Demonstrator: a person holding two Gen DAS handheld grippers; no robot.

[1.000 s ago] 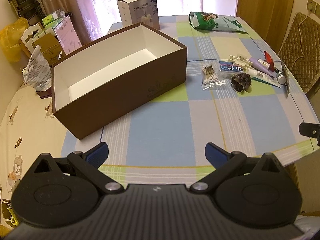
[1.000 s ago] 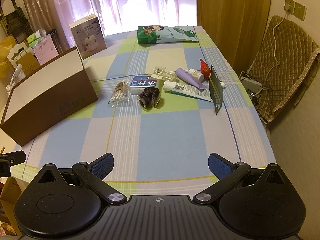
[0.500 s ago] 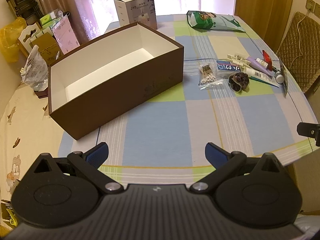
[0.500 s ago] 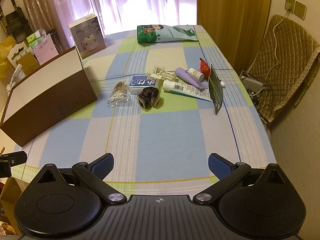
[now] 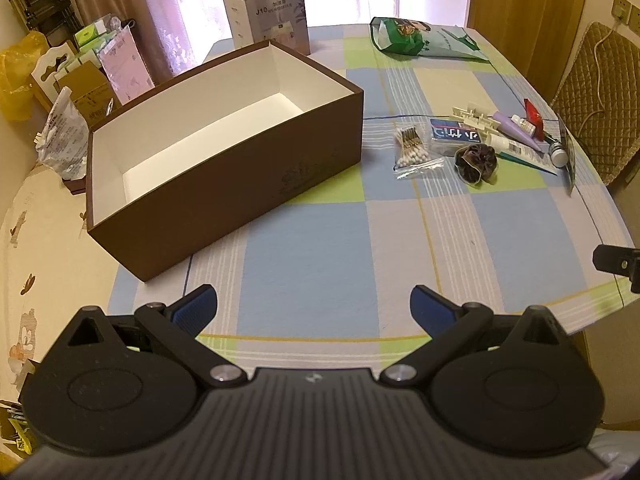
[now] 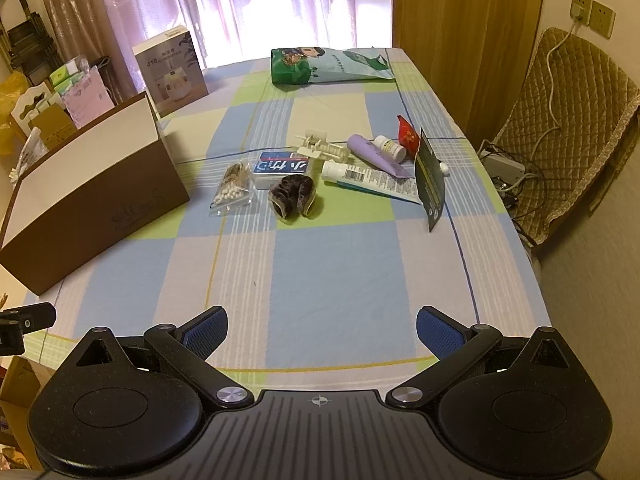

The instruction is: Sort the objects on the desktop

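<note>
So going left to right: the brown box (image 5: 224, 148) sits on the left side of the table (image 5: 320, 264), open top, and what I can see of its white inside is bare. Compared with a second ago the left gripper (image 5: 312, 306) has drifted a bit so the box sits slightly lower and more centred in its view, nothing else moved. Its jaws are spread wide, holding nothing. Right of the box is the clutter: bag of cotton swabs (image 6: 232, 192), blue packet (image 6: 282, 168), dark scrunchie (image 6: 292, 198), white tube (image 6: 372, 178), purple tube (image 6: 370, 152). The right gripper (image 6: 320, 336) is also wide open and empty, hanging over the near edge. Everything loose is lying outside the box.
</note>
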